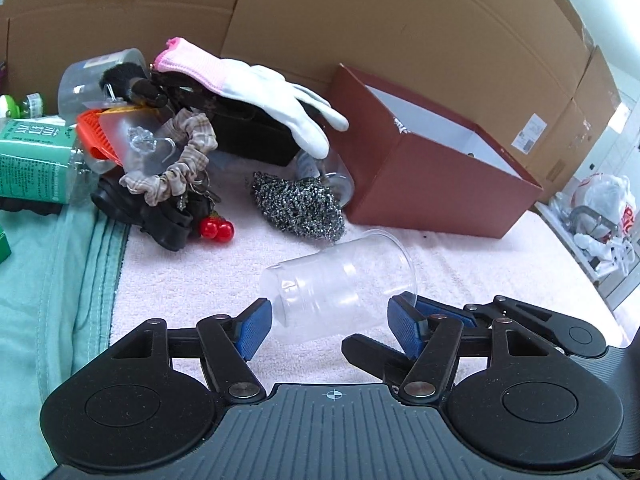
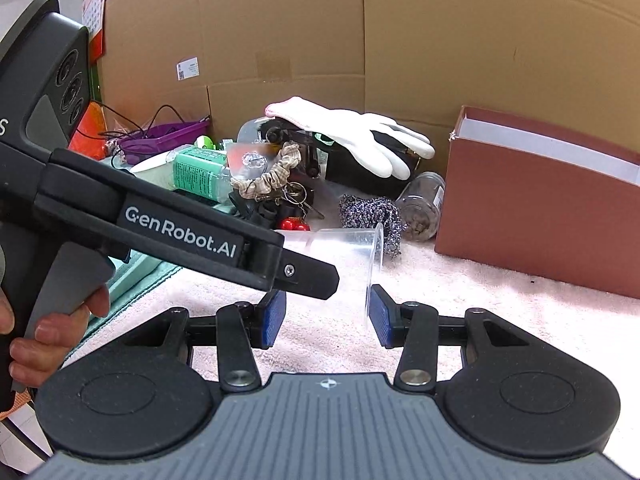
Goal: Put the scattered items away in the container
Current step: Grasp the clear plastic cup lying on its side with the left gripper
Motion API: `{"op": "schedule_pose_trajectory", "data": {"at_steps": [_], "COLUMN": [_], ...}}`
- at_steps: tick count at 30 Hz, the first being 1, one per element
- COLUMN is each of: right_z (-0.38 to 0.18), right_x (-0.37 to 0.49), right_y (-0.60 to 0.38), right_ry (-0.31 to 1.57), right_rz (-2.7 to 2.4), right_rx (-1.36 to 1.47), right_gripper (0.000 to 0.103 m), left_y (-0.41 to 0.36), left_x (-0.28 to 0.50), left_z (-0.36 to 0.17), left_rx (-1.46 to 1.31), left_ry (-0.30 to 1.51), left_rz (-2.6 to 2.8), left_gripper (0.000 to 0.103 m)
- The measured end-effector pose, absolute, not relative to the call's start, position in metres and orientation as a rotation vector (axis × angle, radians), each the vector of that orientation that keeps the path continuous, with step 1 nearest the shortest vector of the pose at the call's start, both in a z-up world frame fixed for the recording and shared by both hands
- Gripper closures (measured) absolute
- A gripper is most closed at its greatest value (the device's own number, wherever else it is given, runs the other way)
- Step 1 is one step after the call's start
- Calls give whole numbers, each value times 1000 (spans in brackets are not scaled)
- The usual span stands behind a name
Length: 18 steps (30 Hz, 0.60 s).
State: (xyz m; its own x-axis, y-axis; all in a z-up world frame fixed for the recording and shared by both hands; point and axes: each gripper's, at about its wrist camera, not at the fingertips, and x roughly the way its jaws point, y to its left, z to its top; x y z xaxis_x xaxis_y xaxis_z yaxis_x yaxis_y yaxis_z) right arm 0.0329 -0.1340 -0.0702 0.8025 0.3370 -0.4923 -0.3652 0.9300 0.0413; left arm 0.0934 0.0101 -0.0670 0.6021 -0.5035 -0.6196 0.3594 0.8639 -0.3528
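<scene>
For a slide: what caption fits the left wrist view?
Left tool open around a clear plastic cup lying on pink towel, near the dark red cardboard box.

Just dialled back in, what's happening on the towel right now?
The left gripper is at a clear plastic cup lying on its side on the pink towel, open jaws either side of it and not yet clamped. The right gripper is open just beside the cup's rim, holding nothing. The red-brown box stands open behind. The white glove, scrunchie and steel scourer are still in the pile, outside the box.
</scene>
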Motion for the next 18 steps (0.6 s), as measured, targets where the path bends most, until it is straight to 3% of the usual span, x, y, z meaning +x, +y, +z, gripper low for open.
{"op": "schedule_pose_trajectory", "data": {"at_steps": [11, 18], "right_z": [-72, -51], "right_x": [33, 21], "right_y": [-134, -142], "right_ry": [507, 429], "right_rz": [356, 317], "right_rx": [-86, -130], "right_gripper": [49, 49], "left_y": [1, -20], "left_x": [94, 93], "left_z": [-66, -37], "left_rx": [-175, -156], "left_ry": [784, 714], "left_rz": [-510, -554], "left_gripper": [31, 30]}}
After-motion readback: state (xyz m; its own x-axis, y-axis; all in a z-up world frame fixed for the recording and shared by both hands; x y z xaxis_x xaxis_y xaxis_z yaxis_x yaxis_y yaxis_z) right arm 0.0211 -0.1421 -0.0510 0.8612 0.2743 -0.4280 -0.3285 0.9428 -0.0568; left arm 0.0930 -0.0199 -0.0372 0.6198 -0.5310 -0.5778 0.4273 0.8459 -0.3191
